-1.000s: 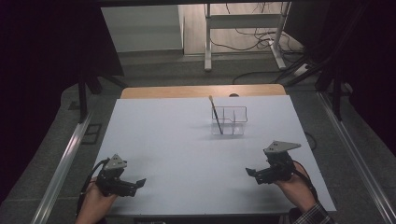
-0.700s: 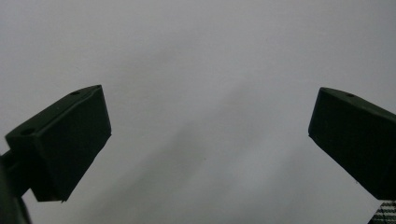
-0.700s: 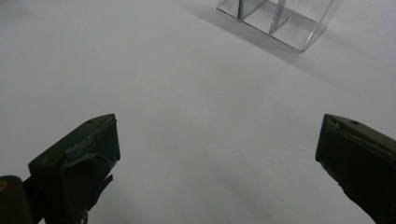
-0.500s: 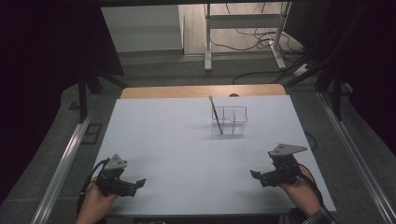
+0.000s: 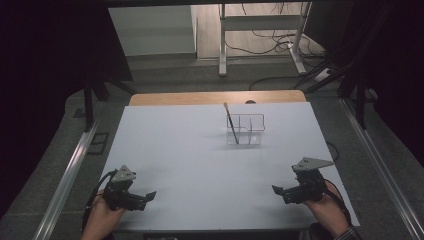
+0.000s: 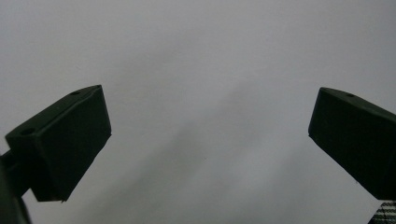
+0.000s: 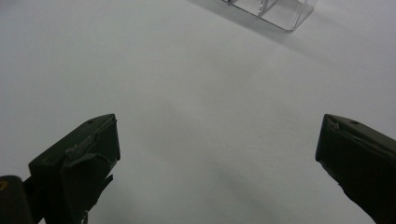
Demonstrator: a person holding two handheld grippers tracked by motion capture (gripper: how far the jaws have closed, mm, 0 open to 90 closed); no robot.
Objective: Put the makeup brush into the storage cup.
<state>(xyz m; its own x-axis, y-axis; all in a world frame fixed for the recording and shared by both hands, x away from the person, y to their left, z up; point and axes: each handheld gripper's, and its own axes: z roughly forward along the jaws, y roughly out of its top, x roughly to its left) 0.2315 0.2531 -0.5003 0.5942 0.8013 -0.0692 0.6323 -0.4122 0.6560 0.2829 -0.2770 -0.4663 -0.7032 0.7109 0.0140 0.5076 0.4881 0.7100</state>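
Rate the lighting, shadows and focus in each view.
High view: dim, dark surround, the table evenly lit, the clear organizer faint but readable. Left gripper view: flat grey, soft diagonal shadow between the open jaws, slightly soft focus. Right gripper view: similar, soft shadows, the organizer's corner cropped at the top.

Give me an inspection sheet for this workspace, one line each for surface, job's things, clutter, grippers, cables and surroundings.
Surface: white table top, a wooden strip along its far edge.
Job's things: clear divided organizer right of centre toward the far edge; a thin dark stick with a pale tip stands tilted in its left compartment.
Clutter: nothing seen.
Grippers: left gripper at the near left, jaws apart, holding nothing; right gripper at the near right, jaws apart, holding nothing.
Cables: one trails from each gripper at the near edge; loose cables lie on the floor beyond the table.
Surroundings: dark room, metal rails along both sides, a white frame's legs on the far floor.
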